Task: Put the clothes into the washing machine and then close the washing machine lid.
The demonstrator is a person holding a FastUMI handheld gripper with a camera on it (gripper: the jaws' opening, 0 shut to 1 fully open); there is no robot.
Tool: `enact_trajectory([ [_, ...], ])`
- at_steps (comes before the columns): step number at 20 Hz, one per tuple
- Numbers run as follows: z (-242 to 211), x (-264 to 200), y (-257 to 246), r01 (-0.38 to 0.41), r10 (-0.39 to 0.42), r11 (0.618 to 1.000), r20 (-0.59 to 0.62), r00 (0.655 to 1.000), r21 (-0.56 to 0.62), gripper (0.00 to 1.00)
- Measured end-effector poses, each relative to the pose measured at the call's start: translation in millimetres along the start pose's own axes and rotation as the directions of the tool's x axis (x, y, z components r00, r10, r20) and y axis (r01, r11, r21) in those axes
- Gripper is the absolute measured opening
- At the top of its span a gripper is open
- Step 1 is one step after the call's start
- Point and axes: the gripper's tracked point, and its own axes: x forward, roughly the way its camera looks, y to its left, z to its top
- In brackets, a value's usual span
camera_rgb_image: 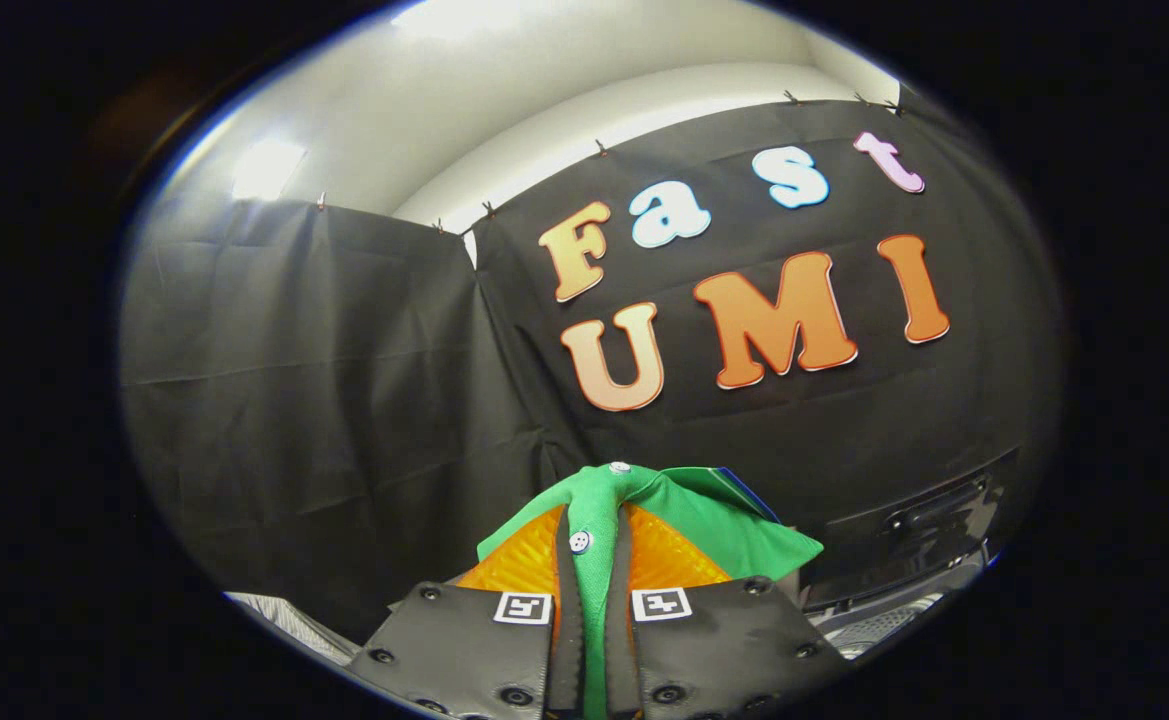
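Fingers (544, 640) of the claw (592, 625) are clenched on a green garment (634, 510), a strip of its buttoned placket pinched between them. Its collar rises just ahead of the fingertips. Beyond and to the right stands the washing machine's raised dark lid (929, 530), with the black cloth wall (324, 380) behind.

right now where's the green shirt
In the gripper view, the green shirt is pinched between the gripper fingers, held up before the black cloth wall.
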Motion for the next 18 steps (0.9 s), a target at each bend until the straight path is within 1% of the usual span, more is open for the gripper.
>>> enact_trajectory([
  [4, 30.1, -25.1, -75.3, 0.052, -0.051, 0.998, 0.038, 0.998, -0.028, 0.16],
  [6, 38.2, -34.2, -116.2, 0.097, -0.094, 0.994, 0.047, 0.994, -0.056, 0.16],
  [9, 45.8, -62.6, -170.9, 0.153, -0.150, 0.985, 0.042, 0.988, -0.074, 0.16],
  [14, 42.7, -94.0, -241.9, 0.204, -0.204, 0.977, 0.014, 0.979, -0.068, 0.16],
  [18, 17.3, -112.8, -288.8, 0.214, -0.217, 0.974, -0.043, 0.975, -0.070, 0.16],
])
